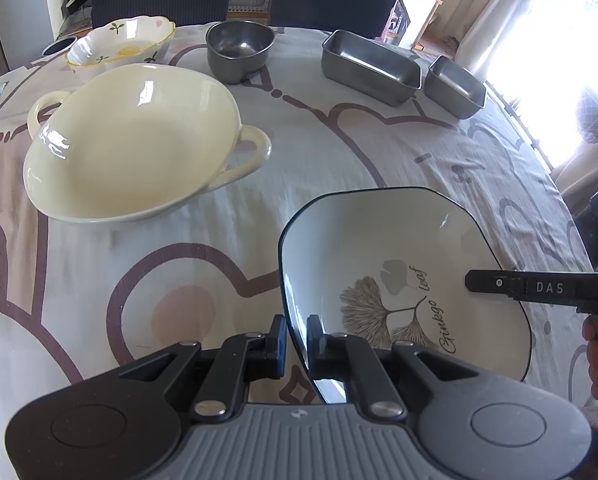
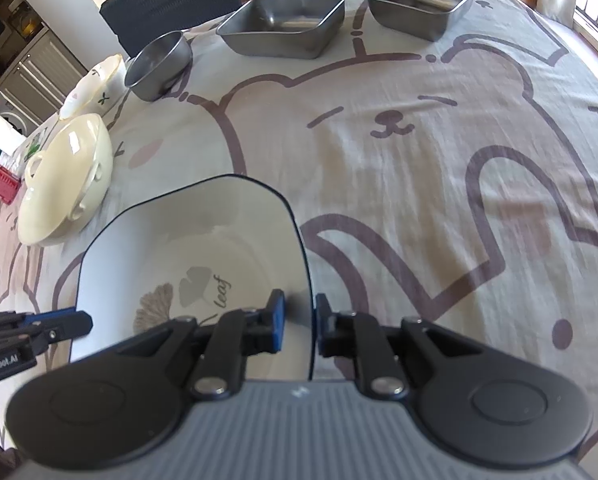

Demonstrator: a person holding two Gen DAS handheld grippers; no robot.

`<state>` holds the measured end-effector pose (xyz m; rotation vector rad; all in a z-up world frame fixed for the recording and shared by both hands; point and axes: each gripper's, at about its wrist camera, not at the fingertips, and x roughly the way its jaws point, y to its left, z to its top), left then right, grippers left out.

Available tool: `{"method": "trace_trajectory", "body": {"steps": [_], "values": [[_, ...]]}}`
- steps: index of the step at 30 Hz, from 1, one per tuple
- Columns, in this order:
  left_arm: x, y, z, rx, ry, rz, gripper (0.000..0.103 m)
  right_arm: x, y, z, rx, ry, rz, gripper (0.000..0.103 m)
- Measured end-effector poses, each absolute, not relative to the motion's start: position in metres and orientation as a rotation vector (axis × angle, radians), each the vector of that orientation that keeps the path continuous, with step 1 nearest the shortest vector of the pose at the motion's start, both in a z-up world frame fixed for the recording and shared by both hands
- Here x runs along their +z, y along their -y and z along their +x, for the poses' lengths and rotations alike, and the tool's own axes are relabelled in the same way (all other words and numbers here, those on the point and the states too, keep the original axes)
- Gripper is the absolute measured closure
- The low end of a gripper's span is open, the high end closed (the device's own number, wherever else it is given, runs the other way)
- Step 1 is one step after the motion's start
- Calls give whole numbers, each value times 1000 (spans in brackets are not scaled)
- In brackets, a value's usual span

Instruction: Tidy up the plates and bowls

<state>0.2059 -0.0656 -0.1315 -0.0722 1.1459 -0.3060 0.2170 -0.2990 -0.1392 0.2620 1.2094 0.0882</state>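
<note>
Left wrist view: The left gripper (image 1: 297, 338) pinches the near left rim of the ginkgo-leaf plate (image 1: 379, 240), one finger on either side of its dark edge. The plate, white with a thin dark border and the words "Ginkgo leaf", sits over the bear-print tablecloth (image 1: 319, 152); whether it rests on the cloth or is raised cannot be told. The right gripper (image 1: 483, 282) reaches in from the right above the plate's far side; its closure cannot be judged from this view. Beyond, to the left, stands a cream two-handled bowl (image 1: 131, 140); behind it a scalloped floral bowl (image 1: 119, 44), a round steel bowl (image 1: 239, 50), a long steel tray (image 1: 369, 66) and a small steel tray (image 1: 455, 86).

Right wrist view: The right gripper (image 2: 299, 318) straddles the plate's (image 2: 187, 240) right rim, fingers closed upon the edge. The left gripper (image 2: 73, 320) enters at the left rim. The cream bowl (image 2: 65, 180) lies just beyond the plate; the steel vessels line the far table edge.
</note>
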Motion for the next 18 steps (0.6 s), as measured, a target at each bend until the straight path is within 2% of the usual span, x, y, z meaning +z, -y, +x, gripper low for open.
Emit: {"method": "trace_trajectory", "body": {"steps": [18], "values": [[-137, 69, 205, -315, -1160, -43, 92, -149, 289, 220, 87, -1250, 197, 79]]}}
